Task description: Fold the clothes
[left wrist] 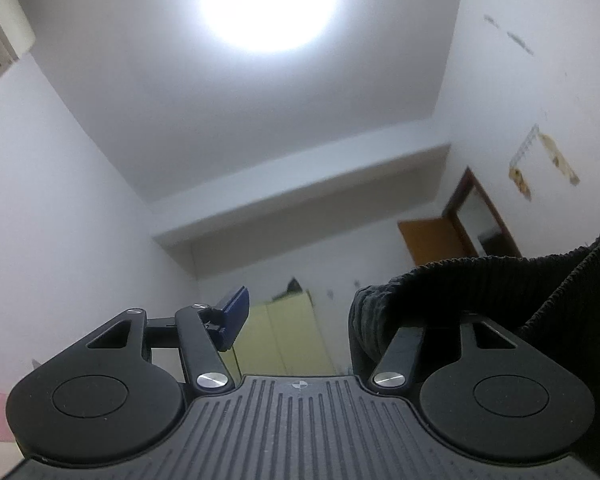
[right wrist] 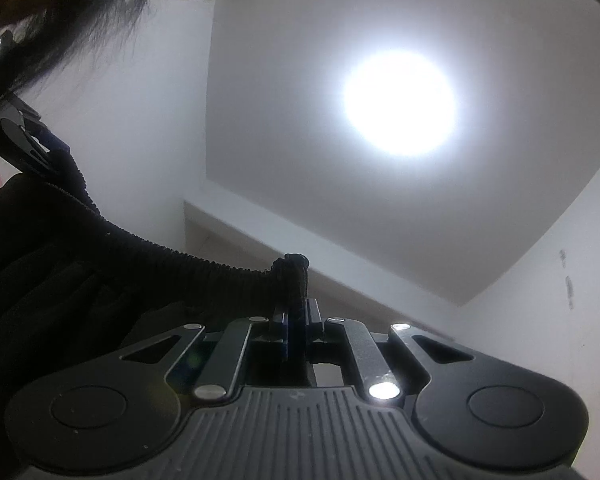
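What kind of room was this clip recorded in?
Probably a room in a home, perhaps a bedroom: a wall-mounted air conditioner, a round ceiling light, a wooden door and yellow-green cabinets. Both cameras tilt upward, so no floor shows.

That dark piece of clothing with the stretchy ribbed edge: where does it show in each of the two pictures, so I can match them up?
Left wrist view: the dark garment fills the lower right, draped over the left gripper's right finger.
Right wrist view: it runs from the left edge to the centre, its ribbed edge pinched in the right gripper.
Shared landmark: the round ceiling light.
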